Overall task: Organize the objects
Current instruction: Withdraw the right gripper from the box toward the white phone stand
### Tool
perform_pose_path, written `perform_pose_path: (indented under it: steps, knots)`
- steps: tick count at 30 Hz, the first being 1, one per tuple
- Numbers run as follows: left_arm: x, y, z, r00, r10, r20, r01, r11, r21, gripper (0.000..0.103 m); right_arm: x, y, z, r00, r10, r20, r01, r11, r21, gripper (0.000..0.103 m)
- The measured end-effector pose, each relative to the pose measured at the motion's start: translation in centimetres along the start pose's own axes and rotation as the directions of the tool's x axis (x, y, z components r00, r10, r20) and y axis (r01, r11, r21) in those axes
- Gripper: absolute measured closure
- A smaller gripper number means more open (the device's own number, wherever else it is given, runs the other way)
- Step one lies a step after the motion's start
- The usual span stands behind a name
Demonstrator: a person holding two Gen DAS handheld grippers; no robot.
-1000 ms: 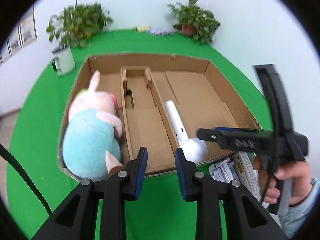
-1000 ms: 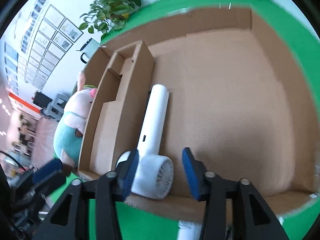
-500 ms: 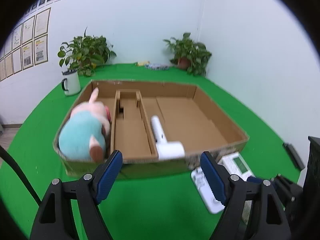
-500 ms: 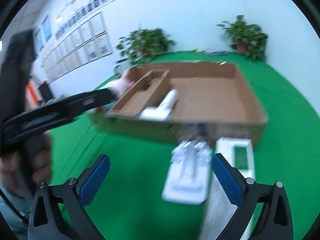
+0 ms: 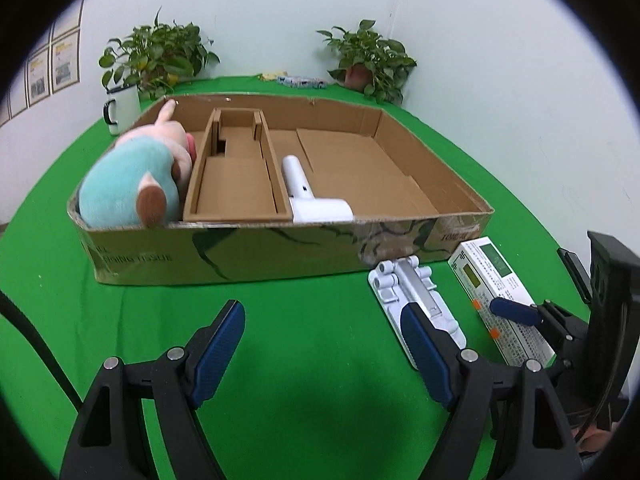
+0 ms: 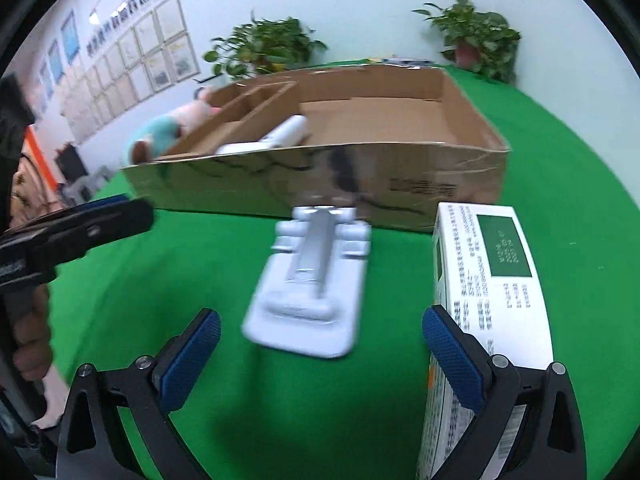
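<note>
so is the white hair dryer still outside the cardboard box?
No, the white hair dryer lies inside the brown cardboard box, in its wide right compartment against the divider.

Matt corrugated cardboard box (image 5: 280, 248) on smooth green cloth (image 5: 300, 340), fuzzy fabric plush toy (image 5: 132, 184), glossy white plastic hair dryer (image 5: 308, 196), printed paper carton (image 6: 492, 280)

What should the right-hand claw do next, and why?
Probably move forward and close the right gripper on the white tray. It lies on the cloth outside the box, straight ahead between the open jaws, which hold nothing.
</note>
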State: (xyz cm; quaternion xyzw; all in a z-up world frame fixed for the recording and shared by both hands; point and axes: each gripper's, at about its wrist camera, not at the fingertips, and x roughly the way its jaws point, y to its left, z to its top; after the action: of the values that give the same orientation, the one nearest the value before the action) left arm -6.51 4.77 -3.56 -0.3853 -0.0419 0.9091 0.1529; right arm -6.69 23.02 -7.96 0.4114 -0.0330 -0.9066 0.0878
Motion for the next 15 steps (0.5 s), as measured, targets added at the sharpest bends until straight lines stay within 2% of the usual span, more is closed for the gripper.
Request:
perform_pose_path:
  steps: [3,5,7,10,11,15]
  knots:
    - [0.4,0.0,0.0,1.0,-0.011,-0.014,0.011,1.0,-0.007,0.023,0.4,0.8,0.7,0.999,0.033,-0.022,-0.033,0.999,0.013,0.002]
    - [0.6,0.1,-0.1,0.999,-0.02,-0.028,0.019,1.0,-0.02,0.023,0.9,2.0,1.0,0.999,0.012,-0.033,-0.012,1.0,0.001,0.002]
    - [0.7,0.2,-0.3,0.999,-0.024,-0.039,0.023,0.999,-0.027,0.023,2.0,2.6,1.3,0.997,-0.01,-0.071,0.011,1.0,0.011,0.008]
    - [0.7,0.6,-0.4,0.999,-0.005,-0.046,0.004,1.0,-0.029,0.023,3.2,2.8,1.4,0.99,-0.092,-0.107,0.092,0.996,-0.003,0.028]
    - [0.7,0.8,-0.5,0.999,-0.018,-0.05,0.016,0.999,-0.042,0.023,3.4,2.9,1.3,0.988,-0.106,-0.11,0.105,0.994,-0.015,0.036]
    - [0.6,1.6,-1.2,0.99,-0.114,-0.078,0.105,0.988,-0.114,0.024,2.6,3.2,-0.1,0.989,-0.084,-0.124,0.083,0.996,-0.014,0.037]
